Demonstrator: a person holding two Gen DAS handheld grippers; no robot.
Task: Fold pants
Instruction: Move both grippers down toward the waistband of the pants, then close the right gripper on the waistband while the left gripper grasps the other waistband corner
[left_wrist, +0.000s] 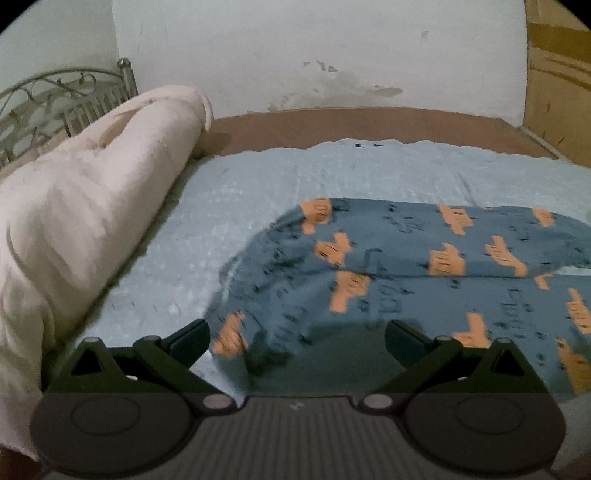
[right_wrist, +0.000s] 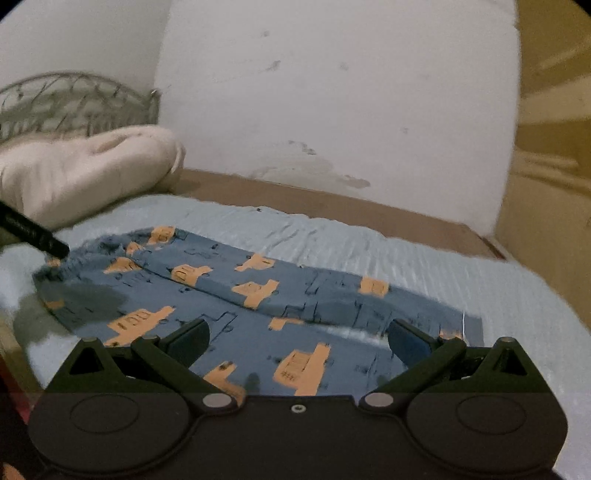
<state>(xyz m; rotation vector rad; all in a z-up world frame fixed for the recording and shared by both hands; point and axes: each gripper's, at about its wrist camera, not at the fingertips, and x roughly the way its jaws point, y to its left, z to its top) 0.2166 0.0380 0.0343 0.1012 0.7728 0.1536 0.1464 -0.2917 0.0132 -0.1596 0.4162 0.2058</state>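
Observation:
Blue pants (left_wrist: 406, 280) with an orange print lie flat on the light blue bedspread (left_wrist: 258, 177). In the left wrist view my left gripper (left_wrist: 295, 339) hovers open just above the waistband end, nothing between its fingers. In the right wrist view the pants (right_wrist: 258, 306) stretch from the waistband at the left to the leg cuffs at the right. My right gripper (right_wrist: 295, 339) is open over the nearer leg, close to the cuffs. The left gripper's finger (right_wrist: 33, 230) shows as a black bar touching the waistband at the left edge.
A rolled white duvet (left_wrist: 74, 206) lies along the left side of the bed. Behind it is a metal headboard (left_wrist: 55, 96). A white wall (left_wrist: 314, 55) stands behind the bed, and a cardboard box (left_wrist: 557, 74) sits at the far right.

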